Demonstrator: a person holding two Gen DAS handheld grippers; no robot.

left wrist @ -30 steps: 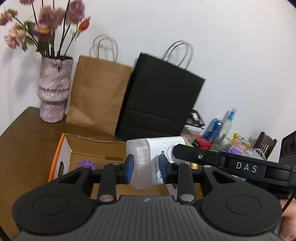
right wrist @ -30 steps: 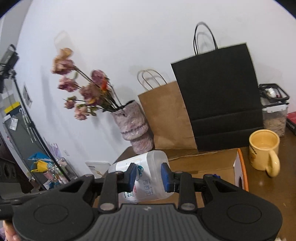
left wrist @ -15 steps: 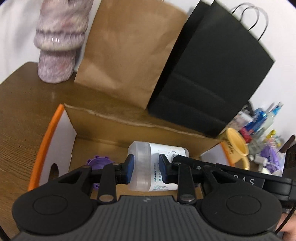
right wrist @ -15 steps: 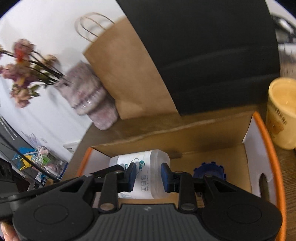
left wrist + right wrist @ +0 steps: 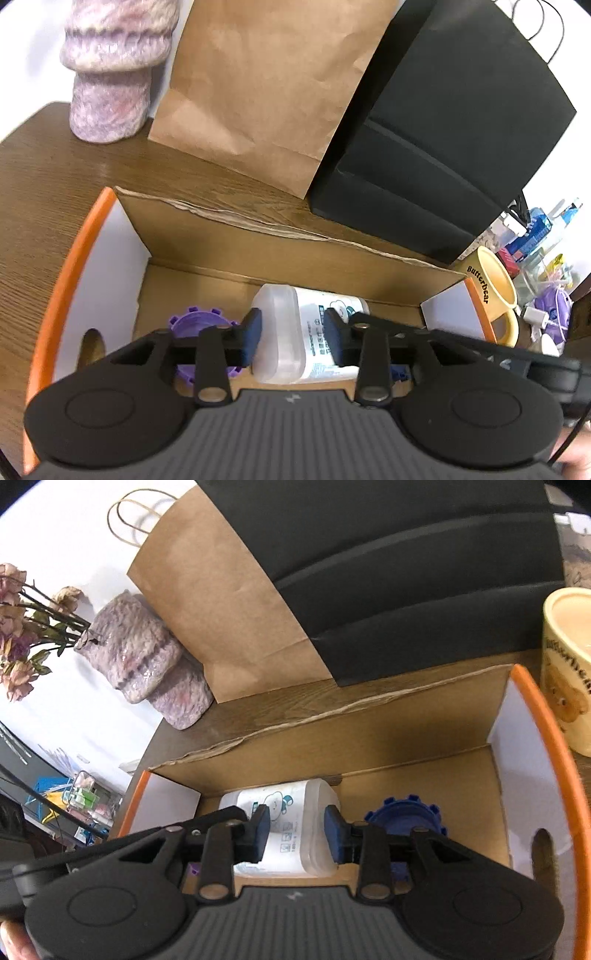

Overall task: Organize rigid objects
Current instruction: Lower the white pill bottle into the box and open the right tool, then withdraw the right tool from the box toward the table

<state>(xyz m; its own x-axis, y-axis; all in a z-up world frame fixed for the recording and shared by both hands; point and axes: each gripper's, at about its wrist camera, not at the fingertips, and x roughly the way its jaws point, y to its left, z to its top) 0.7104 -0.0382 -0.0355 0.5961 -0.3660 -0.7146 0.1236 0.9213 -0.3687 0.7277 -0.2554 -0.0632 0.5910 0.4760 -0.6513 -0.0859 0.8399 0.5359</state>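
Brown paper bag (image 5: 255,85), black bag (image 5: 443,122) (upright), vase (image 5: 114,66), yellow mug (image 5: 493,291)

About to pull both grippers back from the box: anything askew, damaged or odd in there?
The white translucent plastic bottle lies on its side in the orange-edged cardboard box, whose back wall's top edge is ragged. Both grippers' jaws are opening around the bottle. Nothing spilled.

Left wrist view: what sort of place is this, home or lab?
Probably a lived-in home room: a wooden table holds a vase, paper shopping bags, a yellow mug and household clutter.
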